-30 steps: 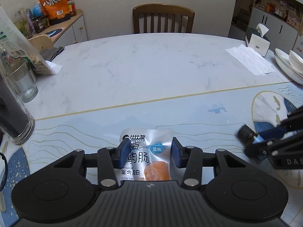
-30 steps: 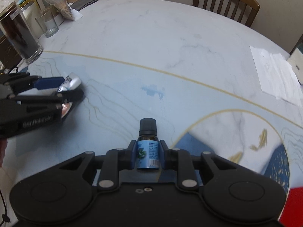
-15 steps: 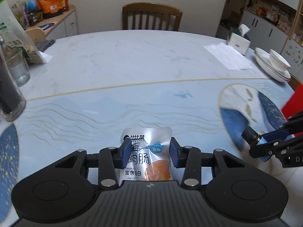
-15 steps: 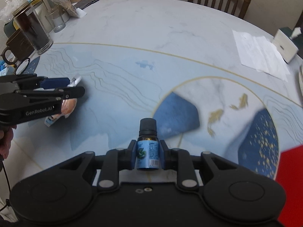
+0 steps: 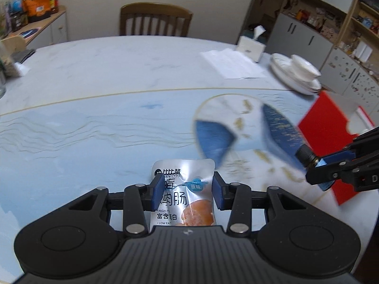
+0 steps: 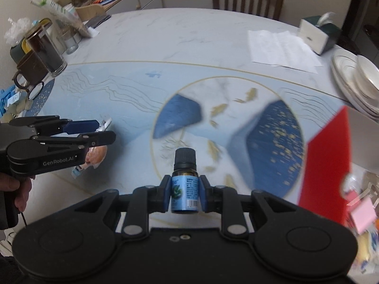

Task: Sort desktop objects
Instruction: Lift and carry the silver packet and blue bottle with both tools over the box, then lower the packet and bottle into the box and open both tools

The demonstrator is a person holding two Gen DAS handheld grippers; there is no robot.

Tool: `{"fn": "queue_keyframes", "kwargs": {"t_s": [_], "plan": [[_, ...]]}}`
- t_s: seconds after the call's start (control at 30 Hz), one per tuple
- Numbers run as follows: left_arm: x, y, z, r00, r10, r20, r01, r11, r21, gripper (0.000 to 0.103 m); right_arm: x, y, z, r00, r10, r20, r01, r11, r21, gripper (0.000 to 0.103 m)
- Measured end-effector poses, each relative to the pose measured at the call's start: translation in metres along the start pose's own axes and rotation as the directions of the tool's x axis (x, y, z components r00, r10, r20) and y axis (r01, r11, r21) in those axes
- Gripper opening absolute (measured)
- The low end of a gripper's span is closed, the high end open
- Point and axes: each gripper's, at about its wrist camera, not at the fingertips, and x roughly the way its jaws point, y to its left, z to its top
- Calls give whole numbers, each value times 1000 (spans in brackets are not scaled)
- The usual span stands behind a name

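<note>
Presently a silver snack pouch (image 5: 183, 196) printed with an orange sausage picture is gripped between the blue pads of the left claw (image 5: 188, 190), its top edge standing out past the fingertips and its lower part hidden behind the claw body. From the right wrist view the same pouch (image 6: 94, 157) is seen clamped in the left claw (image 6: 99, 131) above the near left part of the bench (image 6: 189, 37). A small brown dropper bottle (image 6: 184, 184) with a black cap and a blue label is held upright in the right claw (image 6: 184, 194), clenched on the label from both sides. In the left wrist view only the black cap of that bottle (image 5: 305, 157) is seen projecting from the right claw (image 5: 318, 168). A red board (image 6: 327, 165) is seen near the bench's right edge. Stacked white dishes (image 6: 355, 80), a tissue box (image 6: 317, 35) and a paper sheet (image 6: 279, 47) are found toward the far right edge; a dark glass jar (image 6: 46, 52) stands by the left edge
</note>
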Motion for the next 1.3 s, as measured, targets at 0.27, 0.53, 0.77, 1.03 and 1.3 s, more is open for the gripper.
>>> {"fn": "queue_keyframes", "kwargs": {"t_s": [0.27,0.53,0.77,1.03,1.3], "plan": [[-19,-72,15,994,-94,53,91,994,58,40,-45,-42,-24,998,0,68,-3,999,45,23],[-20,-151,39,981,-175,89,159,973,165,40,-80,-95,-46,992,-40,123,28,995,97,23],[-4,-216,51,970,-231,76,205,945,256,40,-100,-144,-70,986,-95,138,71,984,165,23],[16,-277,53,961,-275,35,249,912,328,40,-117,-192,-95,979,-150,139,115,966,232,23],[38,-318,55,961,-278,-10,261,887,381,40,-125,-232,-109,973,-187,139,145,953,265,23]]}}
